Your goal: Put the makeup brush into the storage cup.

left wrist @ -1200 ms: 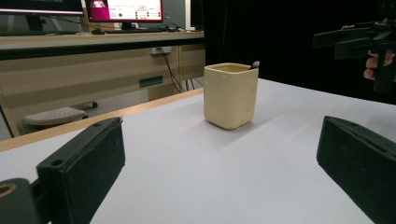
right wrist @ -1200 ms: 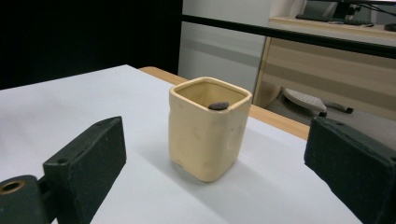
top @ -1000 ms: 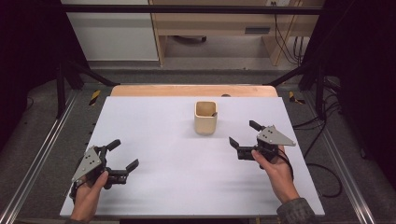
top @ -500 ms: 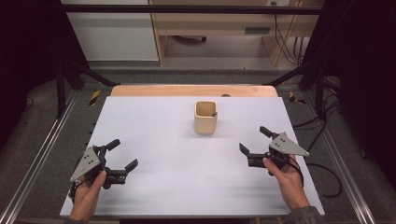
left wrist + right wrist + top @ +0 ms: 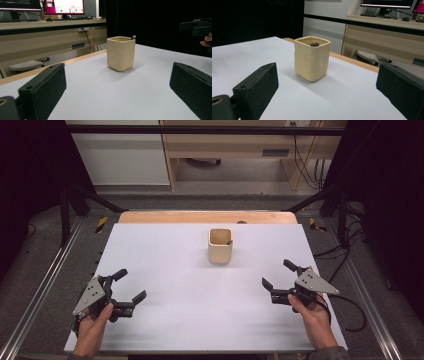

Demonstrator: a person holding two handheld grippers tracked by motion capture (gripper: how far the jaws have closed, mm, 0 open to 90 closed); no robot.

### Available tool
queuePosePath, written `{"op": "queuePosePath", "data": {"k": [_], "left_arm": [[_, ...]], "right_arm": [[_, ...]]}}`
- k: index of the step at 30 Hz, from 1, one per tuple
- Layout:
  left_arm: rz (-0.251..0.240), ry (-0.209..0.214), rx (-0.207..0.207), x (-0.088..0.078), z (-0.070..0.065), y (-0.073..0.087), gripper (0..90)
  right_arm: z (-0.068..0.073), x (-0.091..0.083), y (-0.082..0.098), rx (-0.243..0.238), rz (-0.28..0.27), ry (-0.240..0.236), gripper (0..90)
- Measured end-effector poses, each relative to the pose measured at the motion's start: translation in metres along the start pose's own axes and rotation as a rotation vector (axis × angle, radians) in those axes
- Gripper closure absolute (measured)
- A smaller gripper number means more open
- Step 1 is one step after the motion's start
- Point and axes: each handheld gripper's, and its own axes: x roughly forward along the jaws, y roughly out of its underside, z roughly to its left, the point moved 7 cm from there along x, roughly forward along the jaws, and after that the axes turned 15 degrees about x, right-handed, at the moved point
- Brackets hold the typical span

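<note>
A cream square cup [image 5: 220,245] stands upright on the white table top [image 5: 170,265], a little beyond its middle; the tip of a dark object [image 5: 229,242] pokes up just inside its rim. The cup [image 5: 121,53] fills the centre of the left gripper view, and the cup [image 5: 312,58] sits ahead of the jaws in the right gripper view. My left gripper [image 5: 129,285] rests near the front left corner, open and empty. My right gripper [image 5: 278,274] is at the front right, open and empty. Both point toward the cup from a distance.
A wooden strip [image 5: 200,217] borders the table's far edge. Metal rails [image 5: 40,285] run along both sides. A black cable [image 5: 345,306] trails from the right gripper. A desk with monitors [image 5: 62,6] stands beyond the table.
My right gripper has drawn back toward the front right of the table, away from the cup. The left gripper has barely moved.
</note>
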Motion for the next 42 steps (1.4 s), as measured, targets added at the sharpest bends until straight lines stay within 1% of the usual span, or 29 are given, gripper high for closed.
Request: {"op": "queuePosePath", "data": {"k": [3, 6, 8, 10, 19, 20, 29, 31, 34, 37, 42], "left_arm": [[-0.003, 0.001, 0.002, 0.000, 0.000, 0.000, 0.3], [-0.010, 0.000, -0.010, -0.001, 0.001, -0.002, 0.3], [-0.014, -0.001, -0.006, -0.001, 0.001, -0.003, 0.3], [-0.014, -0.002, -0.003, -0.002, 0.002, -0.003, 0.3], [-0.009, -0.006, -0.003, -0.003, 0.003, -0.001, 0.2], [-0.009, -0.007, -0.003, -0.003, 0.004, 0.000, 0.2], [-0.007, -0.007, 0.015, -0.004, 0.003, 0.001, 0.2], [0.002, -0.010, 0.026, -0.004, 0.003, 0.002, 0.3], [0.007, -0.012, 0.040, -0.004, 0.004, 0.003, 0.3], [-0.001, -0.015, 0.037, -0.005, 0.004, 0.003, 0.3], [0.000, -0.008, 0.040, -0.007, 0.003, 0.004, 0.1]], "right_arm": [[-0.001, -0.004, 0.002, -0.002, -0.005, -0.004, 5.0], [-0.001, -0.007, 0.004, -0.008, -0.009, -0.004, 4.5], [-0.002, -0.008, 0.005, -0.004, -0.011, -0.006, 3.9], [-0.003, -0.010, 0.005, -0.010, -0.016, -0.002, 3.5], [-0.010, -0.022, 0.008, 0.010, -0.027, 0.011, 3.2], [-0.011, -0.024, 0.009, 0.007, -0.024, 0.013, 3.2], [-0.018, -0.035, 0.019, 0.040, -0.032, 0.034, 3.2], [-0.018, -0.036, 0.021, 0.053, -0.036, 0.037, 3.1], [-0.020, -0.038, 0.024, 0.055, -0.033, 0.043, 3.1], [-0.020, -0.040, 0.026, 0.062, -0.038, 0.045, 3.2], [-0.023, -0.045, 0.029, 0.066, -0.038, 0.053, 3.2]]}}
